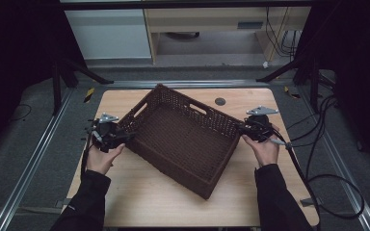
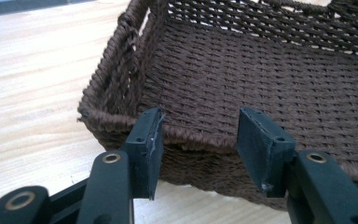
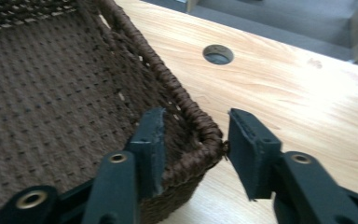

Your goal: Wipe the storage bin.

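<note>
A brown woven basket point(image 1: 180, 137) lies turned at an angle in the middle of the wooden table point(image 1: 139, 192), 1 corner pointing to the near right and another to the far left. Nothing lies on its woven floor. Its long walls carry cut-out handle slots, 1 on the far right wall and 1 on the left wall.

The left gripper point(image 1: 125, 137) sits at the basket's left corner. In the left gripper view its 2 black jaws stand apart astride the rim point(image 2: 200, 140): the left jaw lies against the outside of the wall, the right jaw hangs clear over the inside, so the grip is released. The right gripper point(image 1: 243, 129) is at the right corner. In the right gripper view the corner rim point(image 3: 200, 126) sits between its jaws, the left pad against the inner wall and the right pad just off the corner's outer edge; nothing is clamped.

A round hole point(image 1: 220, 101) in the tabletop lies just beyond the basket's far right wall, also seen past the rim in the right gripper view point(image 3: 218, 54). Cables point(image 1: 318, 163) trail off the table's right side. Beyond the far edge stand a white cabinet point(image 1: 108, 33) and a pale wooden desk point(image 1: 212, 21). Nothing stands between grippers and basket.
</note>
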A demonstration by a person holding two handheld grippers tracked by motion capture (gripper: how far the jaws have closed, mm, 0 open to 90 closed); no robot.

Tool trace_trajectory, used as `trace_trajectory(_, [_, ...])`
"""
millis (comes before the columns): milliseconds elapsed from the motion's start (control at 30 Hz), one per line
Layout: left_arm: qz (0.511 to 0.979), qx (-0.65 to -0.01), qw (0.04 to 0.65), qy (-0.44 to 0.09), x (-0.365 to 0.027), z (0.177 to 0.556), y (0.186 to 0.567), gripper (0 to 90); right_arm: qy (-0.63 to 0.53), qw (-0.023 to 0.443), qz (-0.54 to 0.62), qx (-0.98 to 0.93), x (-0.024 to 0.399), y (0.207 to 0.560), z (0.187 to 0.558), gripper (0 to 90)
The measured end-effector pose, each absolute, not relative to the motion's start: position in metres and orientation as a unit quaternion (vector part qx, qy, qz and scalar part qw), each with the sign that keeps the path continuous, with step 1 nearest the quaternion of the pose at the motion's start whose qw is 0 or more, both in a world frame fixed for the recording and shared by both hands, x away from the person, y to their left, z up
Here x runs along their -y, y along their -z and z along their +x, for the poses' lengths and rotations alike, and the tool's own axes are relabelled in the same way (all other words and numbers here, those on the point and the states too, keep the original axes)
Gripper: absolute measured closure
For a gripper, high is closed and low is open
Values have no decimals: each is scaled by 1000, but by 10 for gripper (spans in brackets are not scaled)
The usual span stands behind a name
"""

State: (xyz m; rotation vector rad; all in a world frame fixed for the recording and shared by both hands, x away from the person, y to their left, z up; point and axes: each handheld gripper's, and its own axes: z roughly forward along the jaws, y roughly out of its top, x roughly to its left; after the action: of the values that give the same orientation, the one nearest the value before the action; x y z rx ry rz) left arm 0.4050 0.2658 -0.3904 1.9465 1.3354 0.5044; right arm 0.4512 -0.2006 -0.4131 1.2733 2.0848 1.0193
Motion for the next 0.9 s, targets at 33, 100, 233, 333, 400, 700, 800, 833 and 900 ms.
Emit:
trace_trajectory(33, [753, -518, 356, -197, -266, 406, 391, 504, -372, 243, 467, -764, 200, 413, 451, 595])
trace_trajectory(100, [750, -520, 357, -197, -267, 409, 392, 493, -368, 242, 469, -766, 199, 412, 448, 596])
trace_trajectory(233, [752, -521, 348, -203, -266, 416, 392, 492, -363, 241, 466, -770, 197, 411, 436, 589])
trace_trajectory(333, [752, -521, 347, -207, -266, 422, 393, 497, -361, 229, 463, -777, 198, 408, 429, 572])
trace_trajectory(400, [749, -525, 348, -207, -266, 426, 393, 506, -362, 219, 459, -781, 199, 406, 428, 555])
trace_trajectory(700, [734, -536, 363, -205, -271, 444, 398, 526, -374, 204, 443, -788, 197, 410, 442, 711])
trace_trajectory(800, [729, -543, 368, -198, -271, 444, 395, 503, -365, 208, 434, -797, 194, 412, 438, 758])
trace_trajectory(833, [729, -542, 367, -200, -270, 442, 393, 493, -363, 209, 432, -798, 194, 412, 437, 763])
trace_trajectory(900, [730, -537, 371, -202, -268, 435, 390, 466, -363, 202, 430, -802, 194, 411, 432, 777])
